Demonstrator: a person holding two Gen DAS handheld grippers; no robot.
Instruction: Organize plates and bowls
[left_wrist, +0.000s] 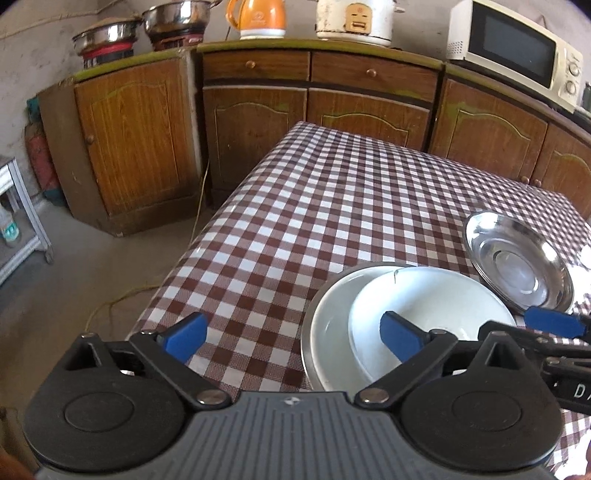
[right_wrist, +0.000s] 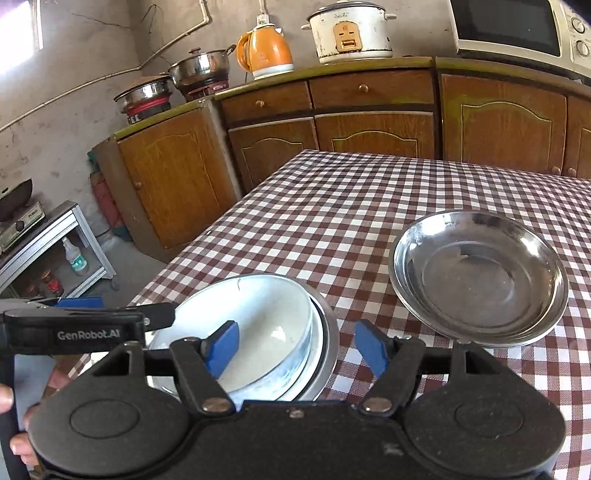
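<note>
A white bowl (left_wrist: 436, 306) (right_wrist: 266, 314) sits tilted inside a larger white dish, and both nest in a steel bowl (left_wrist: 306, 343) (right_wrist: 330, 343) near the front of the checked table (left_wrist: 295, 203). My left gripper (left_wrist: 293, 338) is open and straddles the stack's left rim without touching it. My right gripper (right_wrist: 297, 349) is open astride the stack's right rim, with one pad hovering over the white bowl. A shallow steel plate (left_wrist: 517, 258) (right_wrist: 476, 273), on others like it, lies to the right. One of the right gripper's fingers (left_wrist: 554, 321) shows in the left wrist view.
Wooden cabinets (left_wrist: 136, 140) line the far wall and carry steel pots (right_wrist: 199, 68), an orange kettle (right_wrist: 266, 51), a rice cooker (right_wrist: 349, 31) and a microwave (left_wrist: 517, 48). A metal shelf (right_wrist: 55, 243) stands on the floor at left. A person's hand (right_wrist: 7, 398) is at the lower left.
</note>
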